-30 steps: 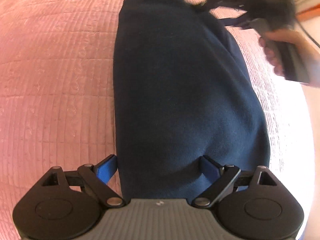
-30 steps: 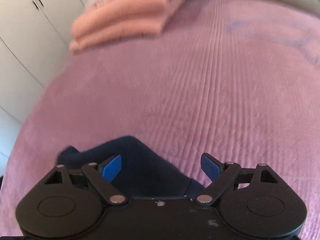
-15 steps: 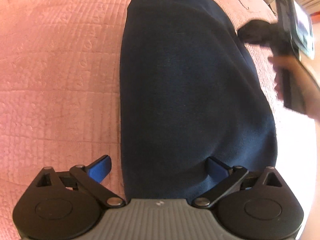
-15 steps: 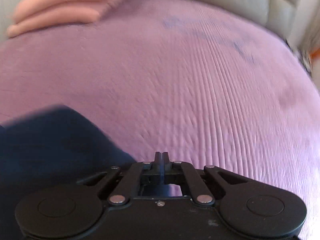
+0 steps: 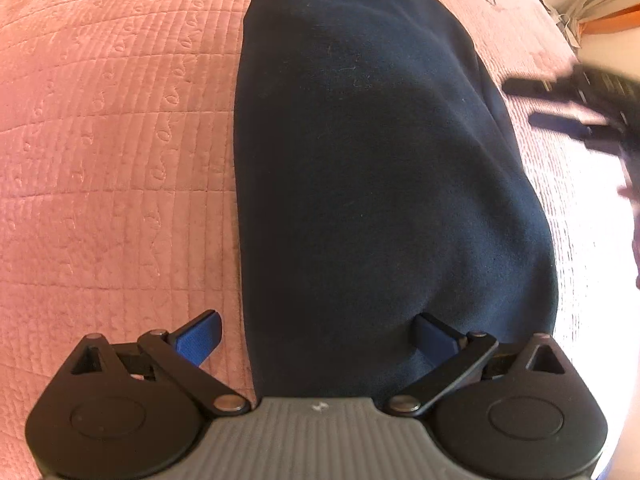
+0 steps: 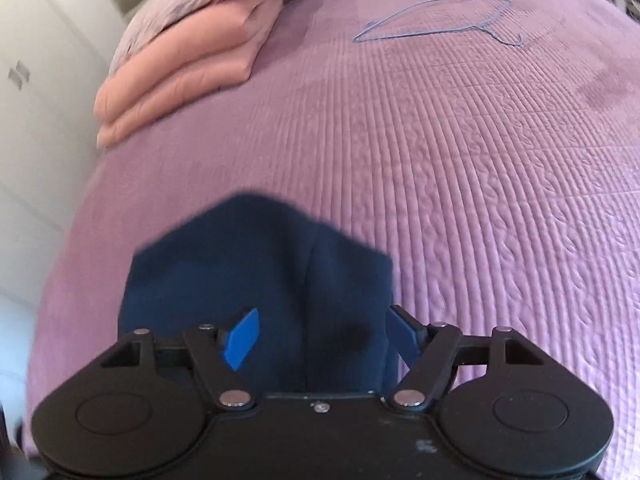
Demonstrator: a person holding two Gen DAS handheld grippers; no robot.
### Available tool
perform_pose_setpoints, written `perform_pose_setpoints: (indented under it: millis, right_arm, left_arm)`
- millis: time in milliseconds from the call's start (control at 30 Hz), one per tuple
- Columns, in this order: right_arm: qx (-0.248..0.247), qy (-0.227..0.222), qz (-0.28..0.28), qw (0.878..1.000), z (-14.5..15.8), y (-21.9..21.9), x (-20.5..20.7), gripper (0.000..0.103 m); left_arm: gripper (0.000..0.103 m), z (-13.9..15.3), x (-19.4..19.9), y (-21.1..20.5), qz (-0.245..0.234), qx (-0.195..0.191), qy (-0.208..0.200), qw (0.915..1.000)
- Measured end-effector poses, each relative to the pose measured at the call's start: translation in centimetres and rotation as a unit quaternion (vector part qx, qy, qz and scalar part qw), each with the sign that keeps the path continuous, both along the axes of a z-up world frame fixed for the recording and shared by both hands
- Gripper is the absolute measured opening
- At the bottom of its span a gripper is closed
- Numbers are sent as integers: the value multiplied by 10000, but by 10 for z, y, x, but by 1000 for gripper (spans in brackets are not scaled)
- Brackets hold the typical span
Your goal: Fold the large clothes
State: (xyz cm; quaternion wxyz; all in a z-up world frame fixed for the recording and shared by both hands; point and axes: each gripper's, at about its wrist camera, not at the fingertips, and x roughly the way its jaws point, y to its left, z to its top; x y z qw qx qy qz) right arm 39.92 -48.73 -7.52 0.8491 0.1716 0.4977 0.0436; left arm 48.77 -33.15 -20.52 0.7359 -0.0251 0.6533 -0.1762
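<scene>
A dark navy garment [image 5: 372,168] lies folded into a long strip on the pink quilted bedspread [image 5: 112,140]. My left gripper [image 5: 316,338] hangs open over its near end: the left pad is above the bedspread, the right pad above the cloth. In the left wrist view my right gripper [image 5: 532,106] is a blur just off the garment's right edge. In the right wrist view the right gripper [image 6: 320,336] has its jaws opening above one end of the navy garment [image 6: 256,272]. The cloth lies below and between the blue pads [image 6: 240,338], and they do not press on it.
Folded pink bedding [image 6: 192,52] is stacked at the far left of the bed beside white cupboard doors [image 6: 36,92]. A blue wire hanger [image 6: 436,16] lies at the far end of the bedspread. An orange strip [image 5: 608,24] shows past the bed's far right corner.
The right gripper left the garment's far end, swung round to its right side, snapped shut with nothing in it and then spread its jaws. The left jaws widened slightly.
</scene>
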Motion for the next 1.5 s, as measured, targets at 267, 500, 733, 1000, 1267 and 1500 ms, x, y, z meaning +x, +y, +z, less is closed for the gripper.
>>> perform_pose_setpoints:
  millis: [267,500,733,1000,1267,1500]
  right_arm:
    - [-941,-242,586,9935,18,58,-24,92]
    - [-1064,689,250,9916,-44,60,10,103]
    - [803,476,-811,9923,-63,-6,2,52]
    - [-409,-263,-785,9957,-34,-1,-37,4]
    - [-204,324,-860,9956,-55,1,-17,24]
    - [511,581,-213,9968,-37,-17,-13,88]
  left_arm:
    - [103,-1,-3,0,68,58,-51,9999]
    - [103,-3,-11,-4,-73,81,-70,9999]
    - [103,-11,-20,-8,-114,49,39,9999]
    - [92,34,-21,0,-383,-254,99,9989]
    - [92,38,30,30,16,-318,-85,9995]
    - [94,2,77,33,124,-1346,512,9895]
